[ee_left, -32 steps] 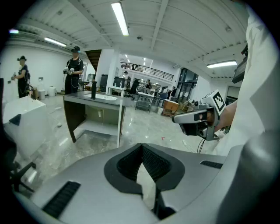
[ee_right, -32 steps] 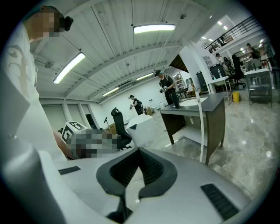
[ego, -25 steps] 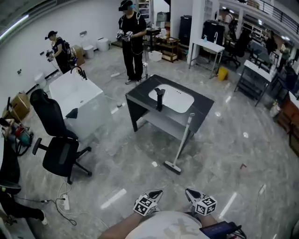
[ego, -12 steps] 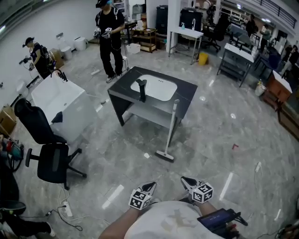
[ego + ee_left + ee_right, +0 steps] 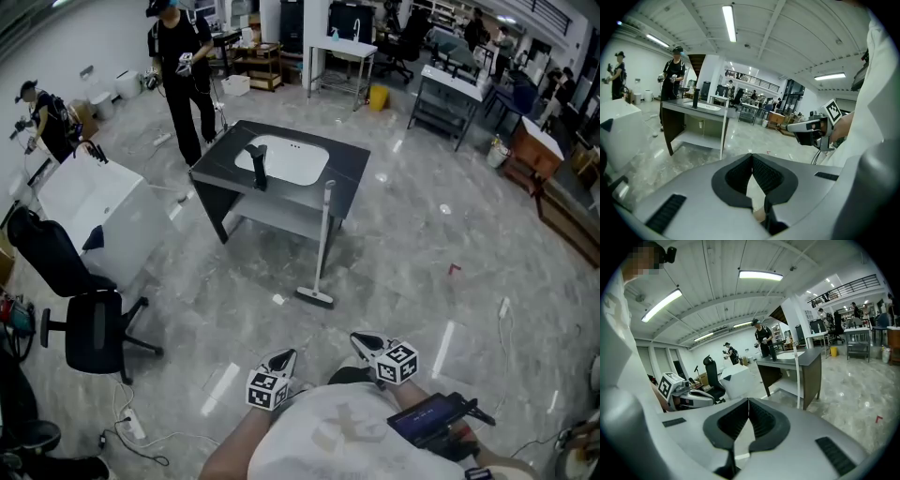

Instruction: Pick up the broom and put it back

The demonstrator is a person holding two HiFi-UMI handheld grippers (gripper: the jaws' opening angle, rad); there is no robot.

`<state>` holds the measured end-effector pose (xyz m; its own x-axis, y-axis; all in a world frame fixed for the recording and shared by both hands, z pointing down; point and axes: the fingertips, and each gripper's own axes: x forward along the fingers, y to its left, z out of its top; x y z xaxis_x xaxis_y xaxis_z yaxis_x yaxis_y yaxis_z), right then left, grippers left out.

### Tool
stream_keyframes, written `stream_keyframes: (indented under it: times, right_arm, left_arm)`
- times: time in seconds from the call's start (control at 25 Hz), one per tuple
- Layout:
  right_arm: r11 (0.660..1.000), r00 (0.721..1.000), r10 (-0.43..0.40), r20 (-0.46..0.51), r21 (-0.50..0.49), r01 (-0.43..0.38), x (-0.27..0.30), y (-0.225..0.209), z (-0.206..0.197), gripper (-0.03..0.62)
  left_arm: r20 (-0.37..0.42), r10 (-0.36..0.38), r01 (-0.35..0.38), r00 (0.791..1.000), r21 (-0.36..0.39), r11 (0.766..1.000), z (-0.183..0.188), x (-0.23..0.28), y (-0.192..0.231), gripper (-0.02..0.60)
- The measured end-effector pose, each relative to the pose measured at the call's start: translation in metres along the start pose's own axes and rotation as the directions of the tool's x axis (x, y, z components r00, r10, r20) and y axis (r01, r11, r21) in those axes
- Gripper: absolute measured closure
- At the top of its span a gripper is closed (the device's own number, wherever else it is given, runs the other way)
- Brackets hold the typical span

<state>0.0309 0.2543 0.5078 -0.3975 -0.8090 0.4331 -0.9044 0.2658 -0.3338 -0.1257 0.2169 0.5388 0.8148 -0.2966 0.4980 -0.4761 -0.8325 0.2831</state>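
Observation:
The broom (image 5: 322,242) leans upright against the front edge of a dark table (image 5: 349,167) with a white sink, and its head (image 5: 314,298) rests on the grey floor. Both grippers are held low, close to my body and well short of the broom. The left gripper (image 5: 284,357) and the right gripper (image 5: 360,341) are shut with nothing in them. The right gripper view has the jaws (image 5: 748,401) closed and the white handle (image 5: 798,380) ahead, in front of the table. In the left gripper view the jaws (image 5: 751,157) also meet, with the table (image 5: 693,109) farther off to the left.
A black office chair (image 5: 89,323) and a white tub (image 5: 94,211) stand to the left. One person (image 5: 178,66) stands behind the table, another (image 5: 42,117) at the far left. Metal carts (image 5: 450,98) and desks line the back right. A power strip (image 5: 131,427) lies on the floor.
The table and broom have shifted left and up in the head view as the view turned. Both grippers stay shut and low by my body.

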Motion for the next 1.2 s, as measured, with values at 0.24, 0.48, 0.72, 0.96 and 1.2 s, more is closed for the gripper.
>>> stream_keyframes:
  times: [0.24, 0.48, 0.72, 0.96, 1.2]
  right_arm:
    - [0.999, 0.999, 0.035, -0.003, -0.030, -0.035, 0.019, 0.009, 0.013, 0.576]
    - [0.998, 0.998, 0.058, -0.013, -0.013, -0.058, 0.035, 0.007, 0.013, 0.577]
    - [0.994, 0.994, 0.109, -0.017, -0.008, -0.109, 0.067, 0.004, 0.024, 0.577]
    - [0.992, 0.992, 0.127, -0.010, -0.006, -0.127, 0.095, -0.015, 0.043, 0.576]
    - [0.985, 0.985, 0.167, 0.041, 0.033, -0.168, 0.117, -0.041, 0.068, 0.576]
  left_arm:
    - [-0.003, 0.040, -0.040, 0.999, -0.040, 0.998, -0.006, -0.009, 0.017, 0.569]
    - [0.001, 0.086, -0.085, 0.996, -0.069, 0.994, -0.008, -0.021, 0.035, 0.569]
    - [-0.023, 0.125, -0.126, 0.992, -0.109, 0.986, -0.012, -0.019, 0.055, 0.569]
    - [-0.037, 0.126, -0.129, 0.991, -0.103, 0.986, 0.006, 0.001, 0.076, 0.569]
    - [-0.048, 0.105, -0.108, 0.993, -0.080, 0.991, 0.036, 0.034, 0.099, 0.569]
